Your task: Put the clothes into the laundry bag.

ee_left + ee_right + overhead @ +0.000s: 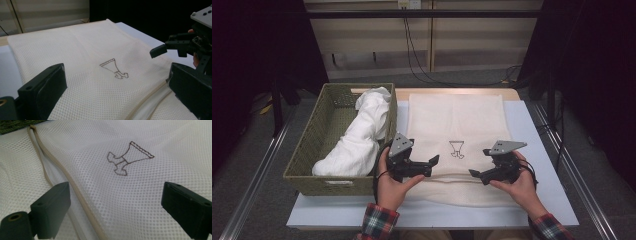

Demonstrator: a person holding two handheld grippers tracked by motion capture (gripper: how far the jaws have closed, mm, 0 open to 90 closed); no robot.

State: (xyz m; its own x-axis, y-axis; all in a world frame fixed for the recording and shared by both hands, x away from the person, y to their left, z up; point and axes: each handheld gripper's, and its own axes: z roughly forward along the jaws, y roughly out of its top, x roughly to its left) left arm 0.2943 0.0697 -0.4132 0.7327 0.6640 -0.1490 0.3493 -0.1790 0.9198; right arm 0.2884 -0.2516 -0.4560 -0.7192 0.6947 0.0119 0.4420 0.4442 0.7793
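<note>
Tabletop mesh bag [455, 130] lies between both hand-held grippers.

no readable text or numbers. only mark: small dark outline drawing, goblet-like shape, on the cream mesh cloth [455, 125]; pale tag on basket [307, 150] front illegible.

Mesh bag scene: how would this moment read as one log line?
mesh bag: flat on table | left gripper: open, above it | right gripper: open, above it
</note>
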